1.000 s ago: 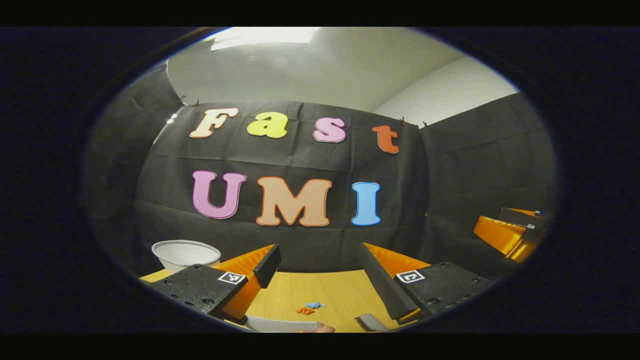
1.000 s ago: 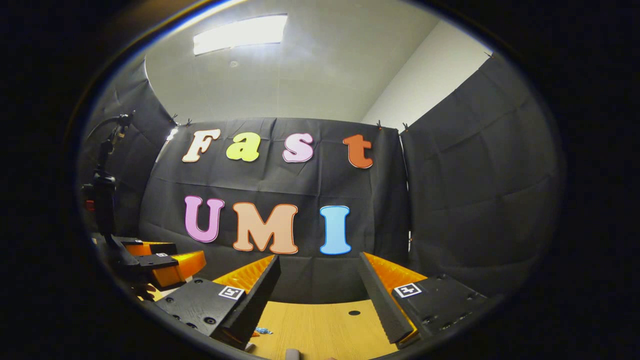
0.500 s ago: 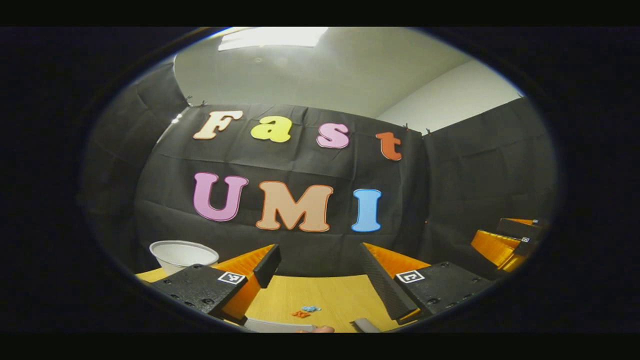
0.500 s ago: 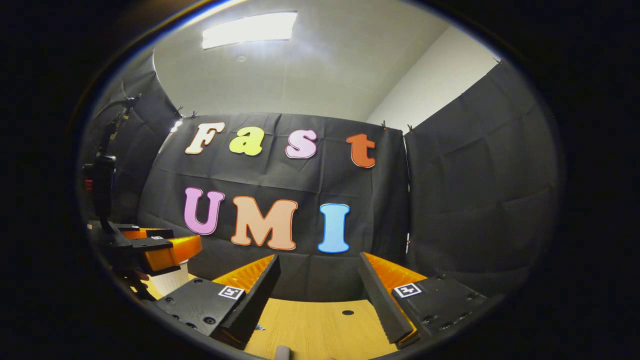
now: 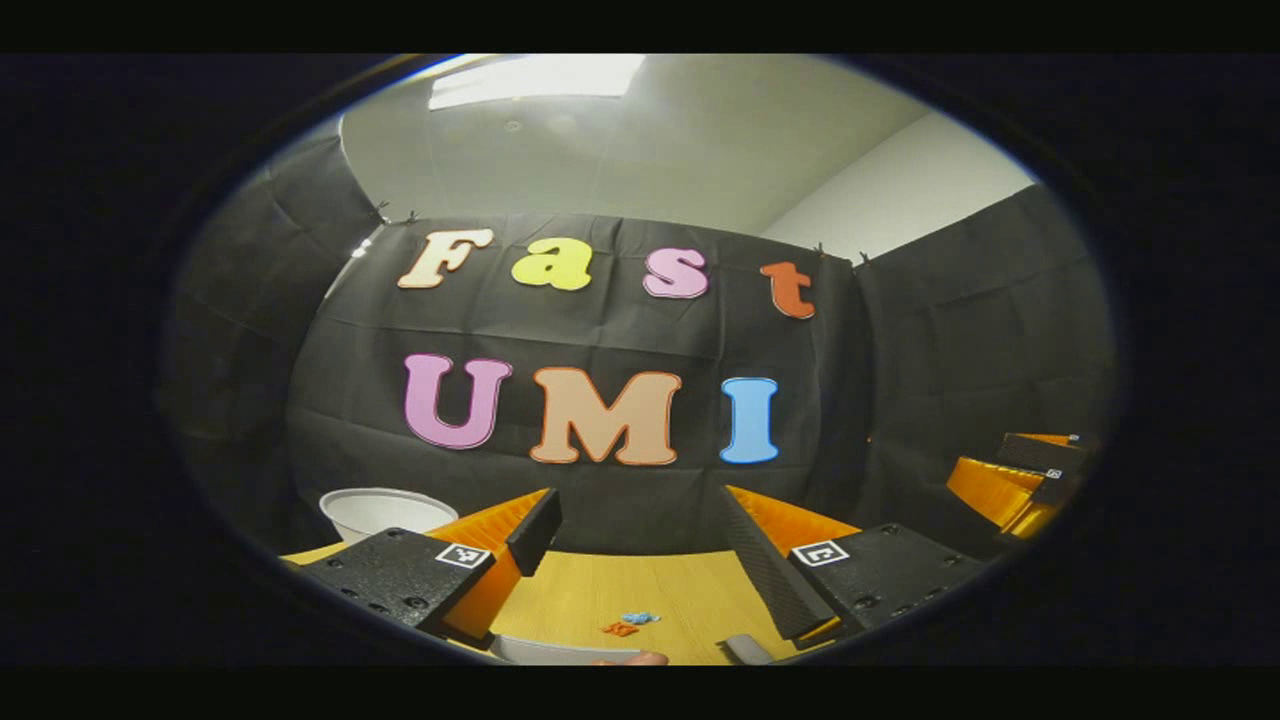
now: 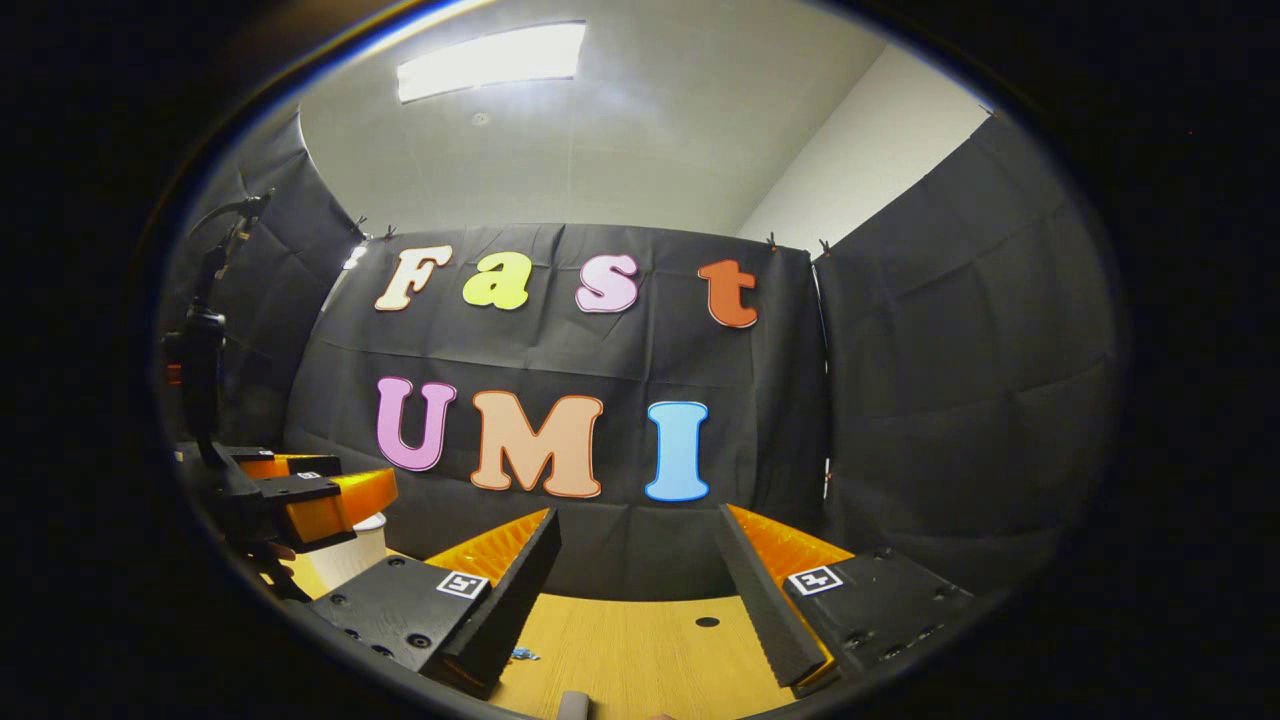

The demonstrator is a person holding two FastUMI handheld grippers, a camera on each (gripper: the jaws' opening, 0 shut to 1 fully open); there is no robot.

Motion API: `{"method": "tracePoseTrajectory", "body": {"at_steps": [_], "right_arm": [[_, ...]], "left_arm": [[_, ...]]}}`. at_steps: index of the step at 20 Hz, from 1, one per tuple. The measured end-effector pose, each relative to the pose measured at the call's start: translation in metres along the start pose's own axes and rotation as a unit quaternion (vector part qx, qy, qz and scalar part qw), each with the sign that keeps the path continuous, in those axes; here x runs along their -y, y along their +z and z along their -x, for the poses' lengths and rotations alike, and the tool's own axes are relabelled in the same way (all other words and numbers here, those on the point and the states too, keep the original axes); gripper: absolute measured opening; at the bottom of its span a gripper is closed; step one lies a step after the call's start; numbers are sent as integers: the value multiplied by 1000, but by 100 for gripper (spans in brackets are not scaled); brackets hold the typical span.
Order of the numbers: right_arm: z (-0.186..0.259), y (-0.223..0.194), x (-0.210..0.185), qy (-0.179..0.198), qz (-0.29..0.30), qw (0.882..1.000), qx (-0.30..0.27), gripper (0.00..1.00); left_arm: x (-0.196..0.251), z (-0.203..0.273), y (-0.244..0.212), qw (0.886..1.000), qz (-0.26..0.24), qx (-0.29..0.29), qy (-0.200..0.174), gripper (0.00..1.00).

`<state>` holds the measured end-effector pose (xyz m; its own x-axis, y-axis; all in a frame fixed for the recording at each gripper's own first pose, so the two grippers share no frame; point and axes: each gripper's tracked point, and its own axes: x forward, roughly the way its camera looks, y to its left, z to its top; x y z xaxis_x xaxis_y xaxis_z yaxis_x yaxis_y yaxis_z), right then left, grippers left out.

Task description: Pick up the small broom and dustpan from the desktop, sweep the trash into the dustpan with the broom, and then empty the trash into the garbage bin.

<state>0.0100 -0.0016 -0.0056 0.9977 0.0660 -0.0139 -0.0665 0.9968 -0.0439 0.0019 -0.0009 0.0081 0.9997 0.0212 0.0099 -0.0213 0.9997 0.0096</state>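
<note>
In the left gripper view my left gripper (image 5: 640, 535) hangs open above the wooden desktop (image 5: 580, 600), nothing between its fingers. Two bits of trash lie ahead on the wood, one orange (image 5: 620, 629) and one blue (image 5: 638, 618). A pale grey edge, maybe the dustpan (image 5: 560, 652), and a grey end (image 5: 745, 650) peek in at the bottom rim. The white garbage bin (image 5: 388, 512) stands far left. In the right gripper view my right gripper (image 6: 635, 560) is open over the desktop (image 6: 640, 650). A grey tip (image 6: 572, 705) shows below it, and blue trash (image 6: 522, 655) by its left finger.
The right gripper (image 5: 1020, 475) shows at the right rim of the left gripper view. The left gripper (image 6: 300, 500) sits far left in the right gripper view, before the bin (image 6: 350, 550) and a dark camera stand (image 6: 205, 350). The desktop has a small hole (image 6: 707, 622).
Both views have drifted slightly. In the right gripper view the left gripper has sunk a little, and the white bin now shows behind it. Both grippers stay open.
</note>
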Motion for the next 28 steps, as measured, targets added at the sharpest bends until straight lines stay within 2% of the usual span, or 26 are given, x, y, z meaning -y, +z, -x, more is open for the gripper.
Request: {"method": "tracePoseTrajectory", "body": {"at_steps": [18, 28], "right_arm": [[-14, -15, -29, 42, -23, 999, -18, 92], [-9, -55, -44, 64, -36, 995, -72, 92]], "left_arm": [[-37, 17, -8, 998, -29, -16, 43, 94], [-49, 31, -39, 996, -37, -64, 53, 94]]}}
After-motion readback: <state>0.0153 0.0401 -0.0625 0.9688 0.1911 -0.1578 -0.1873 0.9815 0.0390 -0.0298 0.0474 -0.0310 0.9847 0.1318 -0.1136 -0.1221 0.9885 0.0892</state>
